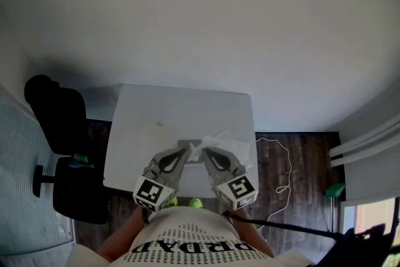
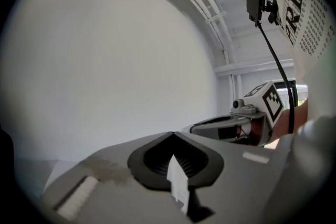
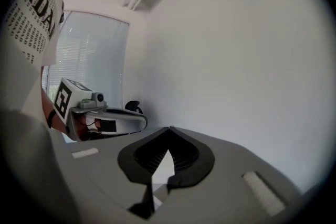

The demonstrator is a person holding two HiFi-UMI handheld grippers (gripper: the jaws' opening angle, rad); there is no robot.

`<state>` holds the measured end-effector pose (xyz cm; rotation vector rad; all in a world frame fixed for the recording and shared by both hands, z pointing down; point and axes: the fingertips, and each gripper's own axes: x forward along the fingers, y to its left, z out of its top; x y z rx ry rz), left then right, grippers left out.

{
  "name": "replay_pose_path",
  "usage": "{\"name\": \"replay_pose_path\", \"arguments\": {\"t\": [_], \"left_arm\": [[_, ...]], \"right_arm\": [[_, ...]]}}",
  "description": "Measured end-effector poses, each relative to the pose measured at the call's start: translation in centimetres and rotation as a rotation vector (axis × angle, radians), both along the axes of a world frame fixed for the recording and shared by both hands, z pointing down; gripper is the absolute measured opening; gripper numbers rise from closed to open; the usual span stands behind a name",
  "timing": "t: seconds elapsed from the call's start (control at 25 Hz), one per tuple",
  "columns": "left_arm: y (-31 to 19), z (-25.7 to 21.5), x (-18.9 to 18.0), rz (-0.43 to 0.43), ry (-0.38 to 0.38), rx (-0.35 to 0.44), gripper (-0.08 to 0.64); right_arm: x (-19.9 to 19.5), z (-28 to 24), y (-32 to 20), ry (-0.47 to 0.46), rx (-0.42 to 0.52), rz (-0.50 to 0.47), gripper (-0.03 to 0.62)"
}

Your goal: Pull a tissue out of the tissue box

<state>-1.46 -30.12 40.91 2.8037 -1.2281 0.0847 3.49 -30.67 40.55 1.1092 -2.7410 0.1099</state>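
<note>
We've got both arms drawn in, left gripper (image 1: 186,151) and right gripper (image 1: 207,154) angled inward above the surface (image 1: 156,110), jaws clenched on the tissue (image 1: 215,137).

Tissue (image 1: 220,139) by the bench's (image 1: 144,134) near edge is too small & pale to tell from the tissue box, whose outline can't be made out. Left hand-held gripper (image 2: 172,136) & right hand-held gripper (image 3: 168,130) each show only a white sliver of it — rest hidden btw. jaws.
</note>
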Motion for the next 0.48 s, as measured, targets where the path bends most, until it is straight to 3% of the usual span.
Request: {"name": "replay_pose_path", "arguments": {"t": [0.48], "left_arm": [[-0.54,0.28,0.07,0.002,0.008,-0.014,0.008]], "right_arm": [[0.00,0.51,-0.33,-0.002,0.009,0.010,0.009]]}}
